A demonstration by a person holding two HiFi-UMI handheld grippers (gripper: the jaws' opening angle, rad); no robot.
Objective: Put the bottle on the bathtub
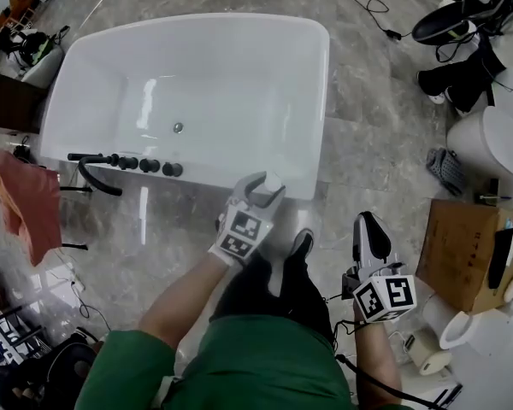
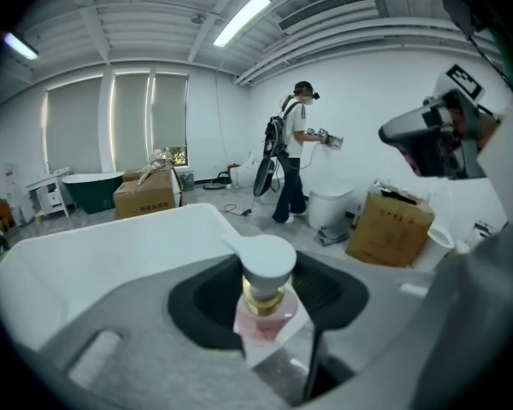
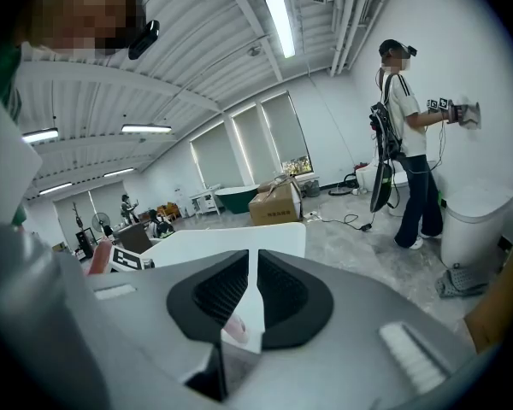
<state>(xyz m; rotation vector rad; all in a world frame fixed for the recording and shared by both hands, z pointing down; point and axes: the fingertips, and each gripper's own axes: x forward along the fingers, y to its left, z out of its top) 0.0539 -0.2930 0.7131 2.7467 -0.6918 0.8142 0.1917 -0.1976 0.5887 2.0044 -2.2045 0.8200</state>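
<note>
Bottle (image 2: 263,295), pink with a gold collar and a white cap, sits clamped between the jaws of the left gripper (image 1: 263,190). It is at the near right corner of the bathtub (image 1: 320,92), just above or on the rim; I cannot tell whether its base touches.

From the left, a red towel (image 1: 27,205) hangs beside the tub. The black faucet (image 1: 97,178) and its knobs stand on the near rim, well apart from the bottle. The white basin follows, then the loaded left gripper. Further right, the right gripper (image 1: 369,225) hangs low over the floor with its jaws drawn together and nothing between them. A cardboard box (image 1: 458,250) stands at the far right.

The risk I see is the landing spot. The rim looks glossy and narrow and it curves at this corner, so a bottle let go tilted or off-centre could topple into the basin or drop to the floor. Opening the jaws unevenly could also nudge it over.
</note>
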